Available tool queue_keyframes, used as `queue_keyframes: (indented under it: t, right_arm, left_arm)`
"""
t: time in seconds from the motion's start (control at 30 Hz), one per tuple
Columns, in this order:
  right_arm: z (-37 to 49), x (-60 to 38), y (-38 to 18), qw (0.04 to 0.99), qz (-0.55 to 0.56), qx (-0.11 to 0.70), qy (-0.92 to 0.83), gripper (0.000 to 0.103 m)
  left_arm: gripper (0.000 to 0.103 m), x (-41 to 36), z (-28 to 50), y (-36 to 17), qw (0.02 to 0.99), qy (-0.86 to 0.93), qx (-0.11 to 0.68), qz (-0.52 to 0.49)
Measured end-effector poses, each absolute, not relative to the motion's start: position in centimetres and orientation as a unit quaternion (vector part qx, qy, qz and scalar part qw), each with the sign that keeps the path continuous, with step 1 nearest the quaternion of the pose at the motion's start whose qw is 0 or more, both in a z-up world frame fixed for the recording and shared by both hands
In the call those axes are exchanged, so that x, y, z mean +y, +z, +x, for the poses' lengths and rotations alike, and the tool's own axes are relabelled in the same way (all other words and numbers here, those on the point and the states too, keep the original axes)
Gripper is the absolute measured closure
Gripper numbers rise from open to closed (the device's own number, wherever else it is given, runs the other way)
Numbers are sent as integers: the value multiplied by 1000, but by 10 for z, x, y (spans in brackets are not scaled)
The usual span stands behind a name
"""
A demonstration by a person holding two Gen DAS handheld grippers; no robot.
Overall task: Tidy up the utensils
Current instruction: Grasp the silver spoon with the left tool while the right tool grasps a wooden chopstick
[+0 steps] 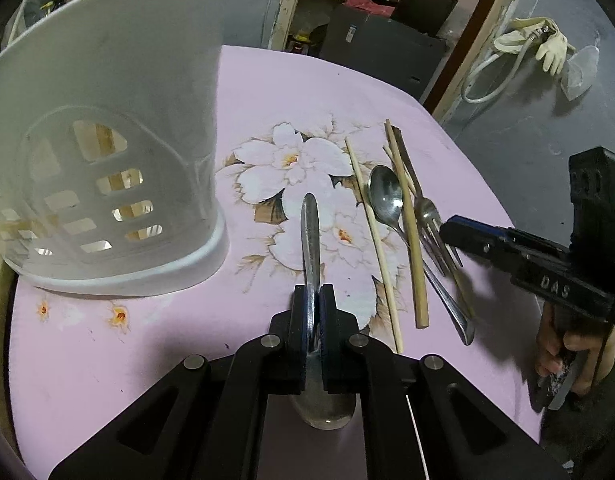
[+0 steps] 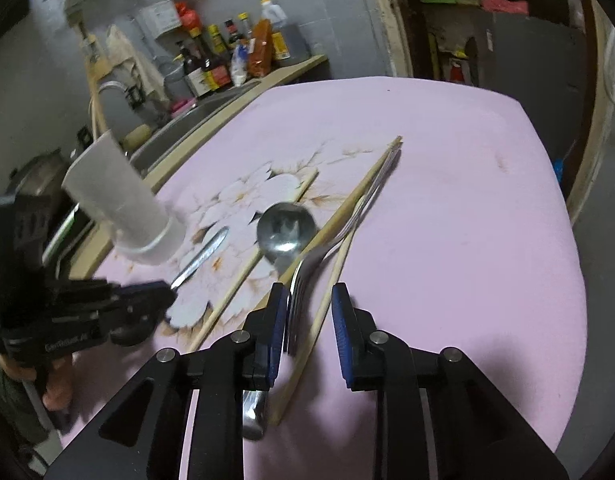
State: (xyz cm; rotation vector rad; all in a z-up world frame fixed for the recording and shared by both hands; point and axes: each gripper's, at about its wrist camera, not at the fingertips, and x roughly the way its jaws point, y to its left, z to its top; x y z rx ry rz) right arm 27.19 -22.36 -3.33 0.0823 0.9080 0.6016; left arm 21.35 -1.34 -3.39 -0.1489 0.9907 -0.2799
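Observation:
My left gripper (image 1: 314,300) is shut on a metal spoon (image 1: 310,236); its handle points forward and its bowl sits under the fingers. It also shows in the right wrist view (image 2: 203,256). The white utensil holder (image 1: 107,140) stands to the left with chopsticks inside. My right gripper (image 2: 309,304) is open over the pile, its fingers on either side of a fork (image 2: 303,280) and a chopstick (image 2: 327,300). A second spoon (image 2: 285,226) and several chopsticks (image 1: 407,220) lie on the pink table (image 2: 447,220).
The table edge curves off on the right (image 1: 487,184). A counter with bottles (image 2: 227,52) and a sink stand beyond the table's left side. A hose and gloves (image 1: 539,44) hang on the grey wall.

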Motion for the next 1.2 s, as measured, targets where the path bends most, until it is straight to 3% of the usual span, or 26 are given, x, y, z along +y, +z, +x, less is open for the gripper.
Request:
queue_keyframes:
  t: [0.27, 0.57, 0.83, 1.0, 1.2]
  right_arm:
    - [284, -236, -25, 855, 74, 430, 280, 82]
    - [292, -214, -31, 850, 1, 454, 266, 82]
    - [296, -191, -39, 850, -56, 469, 235, 88]
    - [295, -201, -40, 843, -41, 482, 236, 97]
    - [283, -225, -37, 837, 4, 493, 239, 101]
  left_arm:
    - [98, -12, 219, -31, 860, -146, 484, -64]
    - [98, -25, 237, -29, 856, -137, 497, -17]
    - [97, -38, 252, -29, 849, -124, 513, 25]
    - [97, -46, 258, -28, 837, -116, 532, 48]
    - [97, -45, 257, -29, 842, -122, 524, 44]
